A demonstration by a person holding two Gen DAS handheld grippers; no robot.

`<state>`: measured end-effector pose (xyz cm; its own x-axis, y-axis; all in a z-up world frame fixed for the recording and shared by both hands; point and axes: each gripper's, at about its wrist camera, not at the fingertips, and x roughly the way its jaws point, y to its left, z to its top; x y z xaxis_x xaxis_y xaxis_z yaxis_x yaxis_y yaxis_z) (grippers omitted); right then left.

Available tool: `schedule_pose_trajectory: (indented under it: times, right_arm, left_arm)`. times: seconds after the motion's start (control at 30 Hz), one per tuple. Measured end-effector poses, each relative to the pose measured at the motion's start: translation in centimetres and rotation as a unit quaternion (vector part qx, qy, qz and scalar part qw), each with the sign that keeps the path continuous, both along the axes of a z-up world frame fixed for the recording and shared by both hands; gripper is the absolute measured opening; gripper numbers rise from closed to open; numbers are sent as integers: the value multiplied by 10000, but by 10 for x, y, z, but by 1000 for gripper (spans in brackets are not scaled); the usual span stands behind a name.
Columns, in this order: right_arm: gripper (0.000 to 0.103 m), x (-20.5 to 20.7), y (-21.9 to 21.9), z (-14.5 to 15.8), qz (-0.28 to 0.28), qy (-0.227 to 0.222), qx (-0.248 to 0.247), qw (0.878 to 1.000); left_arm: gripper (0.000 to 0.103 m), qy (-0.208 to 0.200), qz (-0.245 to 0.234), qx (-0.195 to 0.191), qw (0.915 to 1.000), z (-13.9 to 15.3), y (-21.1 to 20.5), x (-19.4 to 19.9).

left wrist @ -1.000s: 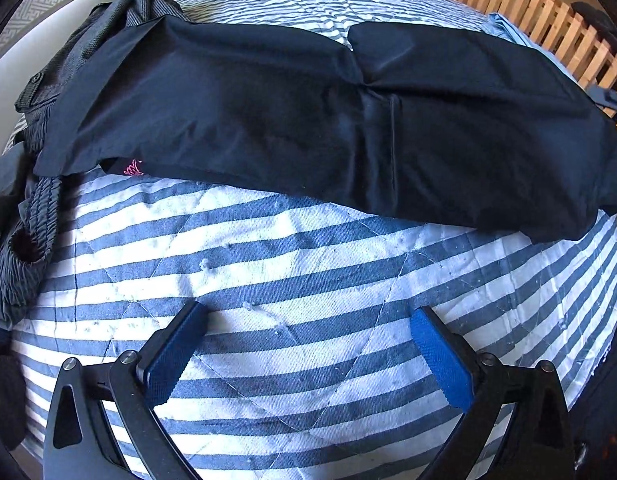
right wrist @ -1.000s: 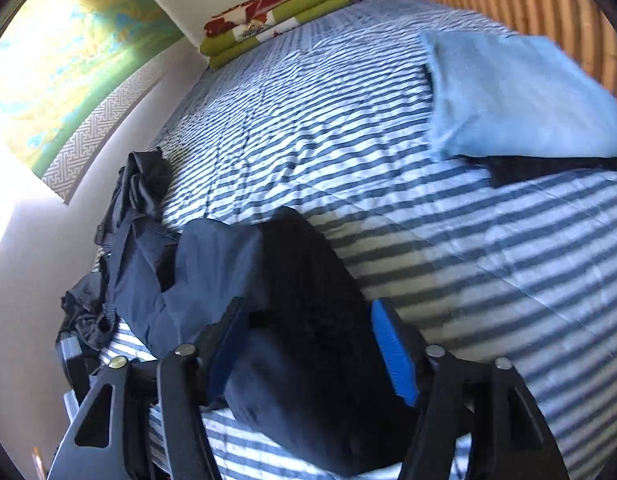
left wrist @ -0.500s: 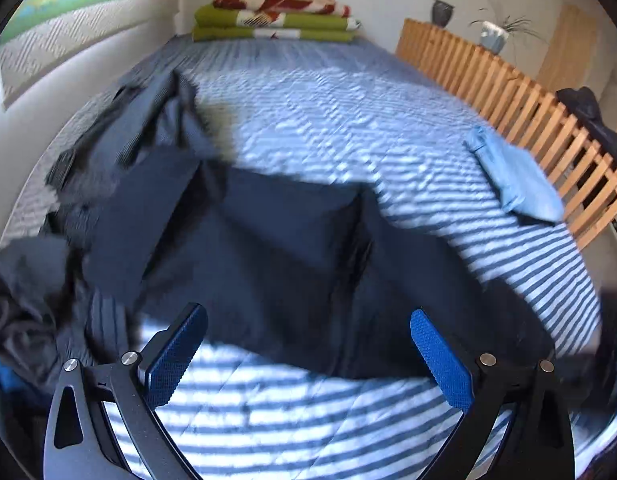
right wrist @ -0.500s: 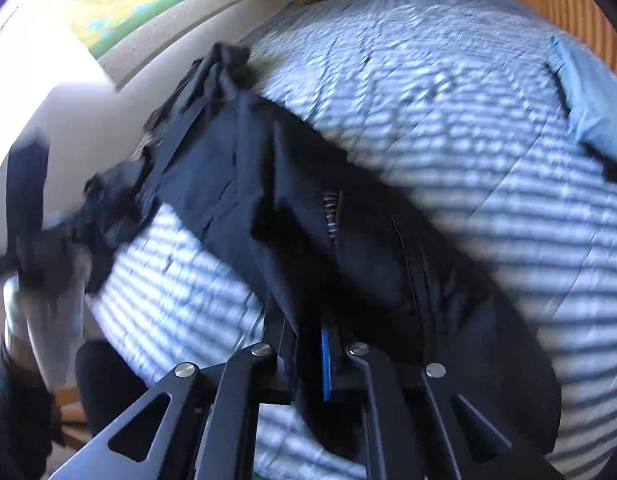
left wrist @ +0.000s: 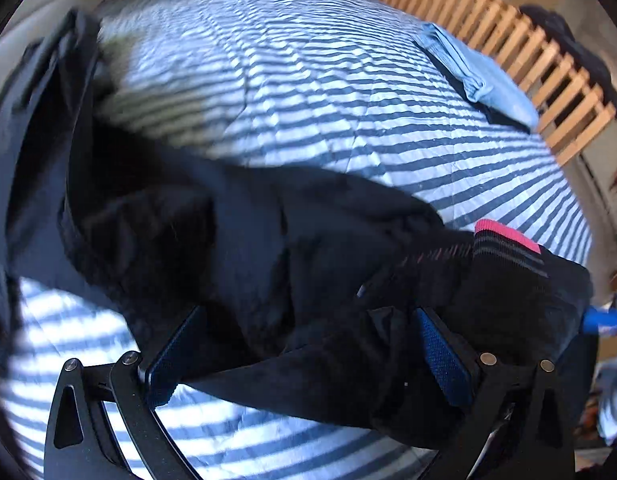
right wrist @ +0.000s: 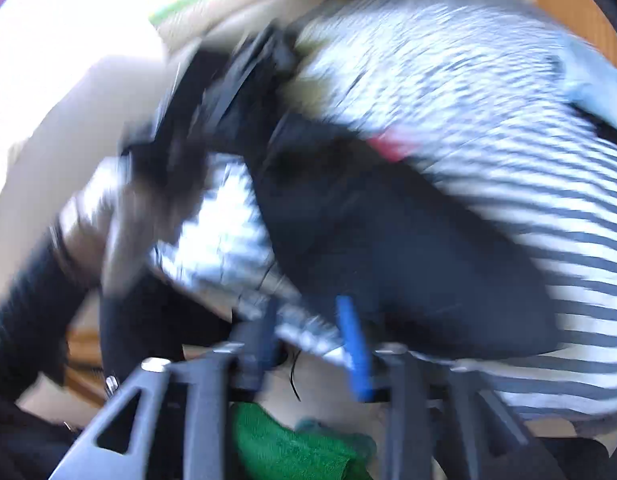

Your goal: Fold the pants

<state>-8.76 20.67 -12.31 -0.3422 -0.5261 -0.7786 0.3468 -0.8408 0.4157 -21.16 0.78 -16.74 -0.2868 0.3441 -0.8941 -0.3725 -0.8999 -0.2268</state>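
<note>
Black pants (left wrist: 236, 248) lie bunched on the striped bed, with a pink-edged waistband (left wrist: 508, 236) turned up at the right. My left gripper (left wrist: 308, 356) hangs over them, open wide. Dark fabric lies between its blue pads (left wrist: 440, 360), which do not press on it. The right wrist view is blurred. In it the pants (right wrist: 408, 248) lie ahead of my right gripper (right wrist: 308, 344), whose jaws are opening. Only the bed's striped edge shows between its blue pads (right wrist: 354, 352), and no cloth is held there.
A folded light blue garment (left wrist: 480, 76) lies on the bed's right side beside a wooden slatted rail (left wrist: 508, 40). More dark clothes (left wrist: 40, 92) are heaped at the left. A person's hand (right wrist: 104, 236) shows at left, and green cloth (right wrist: 288, 440) lies below the bed edge.
The right gripper, shut on the pants half a second ago, has let go and swung left. The pants went from spread flat to bunched, showing the pink waistband. The left gripper now hangs over them.
</note>
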Motion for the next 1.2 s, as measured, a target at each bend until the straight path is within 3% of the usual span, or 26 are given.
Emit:
schedule_pose_trajectory:
  times: [0.07,0.13,0.33,0.5,0.6,0.77,0.97,1.03,1.2]
  right_arm:
    - [64,-9,32,13,-490,202,-27,9986]
    - [65,-20,52,12,-798,160,163,9965]
    - [65,-46,84,-22,-1330,-575,279,9890]
    - [64,-34,59,-34,-952,-757,216,9923]
    - [64,-26,49,-27,-715,-619,416,9946]
    - [64,-12,49,-19,-569,-576,218,9965]
    - [64,-13,41,-16,-468,-581,245,9969]
    - [64,-12,39,-18,-440,-586,257,9970]
    - [65,-11,41,-21,-425,-605,241,9970]
  left_arm:
    - [103,-114,110,241,9996,-15,-7,2]
    - [102,-131,147,366,9991,-13,-13,10]
    - [102,91,-17,989,9951,24,-1,12]
    - [102,134,-509,1068,9929,46,25,17]
    - [103,206,-532,1113,9921,56,21,21]
    - [103,426,-422,1000,9932,76,4,34]
    - [103,523,-952,1350,9849,101,14,60]
    - [103,442,-1323,1259,9822,98,30,73]
    - [103,236,-1911,456,9802,60,67,94]
